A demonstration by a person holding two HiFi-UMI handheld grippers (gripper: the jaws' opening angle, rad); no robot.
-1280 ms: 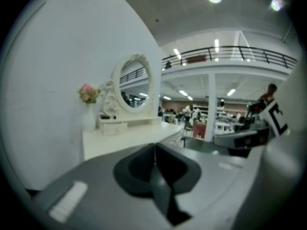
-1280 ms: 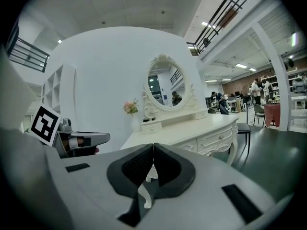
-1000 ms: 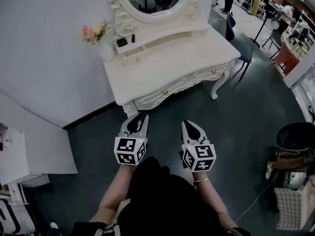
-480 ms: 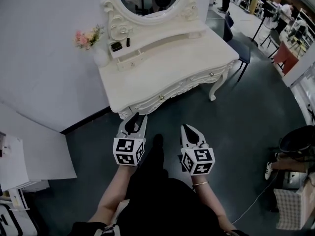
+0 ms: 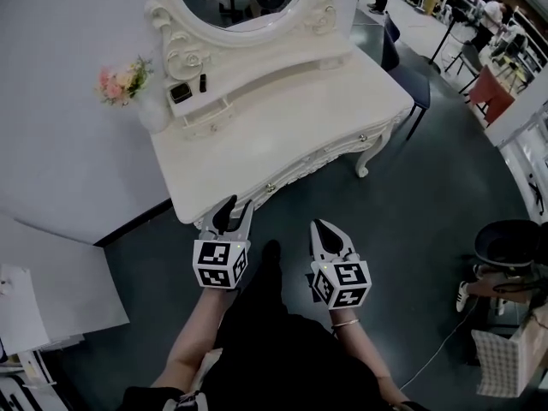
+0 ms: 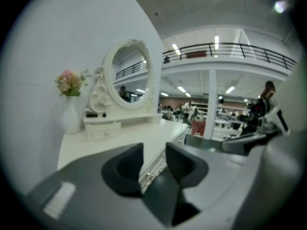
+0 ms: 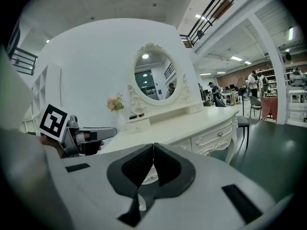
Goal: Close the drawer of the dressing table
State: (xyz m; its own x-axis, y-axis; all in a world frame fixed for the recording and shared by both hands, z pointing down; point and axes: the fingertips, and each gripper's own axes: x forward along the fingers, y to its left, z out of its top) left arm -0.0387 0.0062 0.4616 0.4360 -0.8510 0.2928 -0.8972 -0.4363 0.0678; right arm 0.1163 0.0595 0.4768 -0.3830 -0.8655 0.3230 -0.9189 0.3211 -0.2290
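Note:
The white dressing table (image 5: pixel 282 122) with its oval mirror stands ahead of me against the wall. A small drawer (image 5: pixel 204 115) under the raised shelf sticks out a little; it also shows as the small drawer (image 6: pixel 102 130) and the small drawer (image 7: pixel 138 124) in the gripper views. The front drawers with round knobs (image 5: pixel 363 138) look flush. My left gripper (image 5: pixel 232 206) hovers just before the table's near corner, its jaws opening with nothing between them (image 6: pixel 154 152). My right gripper (image 5: pixel 322 226) sits beside it, short of the table, shut and empty (image 7: pixel 153 150).
A vase of pink flowers (image 5: pixel 128 84) stands on the table's left end, with small dark items (image 5: pixel 181 92) on the shelf. A dark chair (image 5: pixel 402 58) stands at the table's right side. A white cabinet (image 5: pixel 51 289) is at the left, a black stool (image 5: pixel 509 242) at the right.
Both grippers have moved forward toward the table's front edge. The left jaws have spread apart. The right jaws stay together.

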